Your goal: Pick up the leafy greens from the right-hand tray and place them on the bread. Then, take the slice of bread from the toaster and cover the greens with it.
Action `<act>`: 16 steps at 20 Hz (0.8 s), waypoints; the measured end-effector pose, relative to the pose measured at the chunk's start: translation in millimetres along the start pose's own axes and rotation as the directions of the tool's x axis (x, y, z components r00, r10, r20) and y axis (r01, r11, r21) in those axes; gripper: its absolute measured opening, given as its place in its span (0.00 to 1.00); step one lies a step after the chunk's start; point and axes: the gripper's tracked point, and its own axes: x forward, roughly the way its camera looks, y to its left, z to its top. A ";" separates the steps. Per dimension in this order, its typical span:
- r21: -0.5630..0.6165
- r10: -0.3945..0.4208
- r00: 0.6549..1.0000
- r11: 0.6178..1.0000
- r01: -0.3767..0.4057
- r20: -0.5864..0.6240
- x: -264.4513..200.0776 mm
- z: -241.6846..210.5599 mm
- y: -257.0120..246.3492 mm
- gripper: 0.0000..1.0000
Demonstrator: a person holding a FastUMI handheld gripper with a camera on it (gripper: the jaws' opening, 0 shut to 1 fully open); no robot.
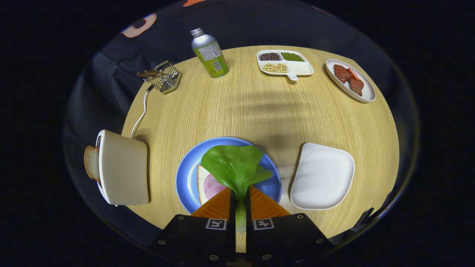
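My gripper [240,195] is shut on the pale stem of the leafy greens [234,165], with both orange fingers [217,205] pressed against it. The green leaf hangs over the blue plate [184,178] just ahead of the fingers. On that plate lies a slice of bread [200,183] topped with a pink round of ham [212,186], partly covered by the leaf. Right of the plate stands the white square tray [322,176], bare. At the left stands the white toaster [122,172] with a slice of bread [91,162] sticking out of its slot.
Toward the far side of the round wooden table [259,107] are a green-labelled metal bottle [209,53], a small wire basket [164,78], a divided dish of beans [285,63] and an oval plate of red meat slices [350,79]. The toaster's white cord [141,113] runs back.
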 end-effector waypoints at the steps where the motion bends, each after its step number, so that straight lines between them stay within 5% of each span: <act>1: -0.004 -0.005 1.000 1.000 0.005 -0.005 1.5 -0.6 2.6 0.13; 7: -0.064 -0.028 1.000 0.998 0.027 -0.008 4.8 1.9 14.9 0.28; 16: -0.110 -0.038 0.999 0.993 0.040 0.020 -28.6 15.1 58.4 0.69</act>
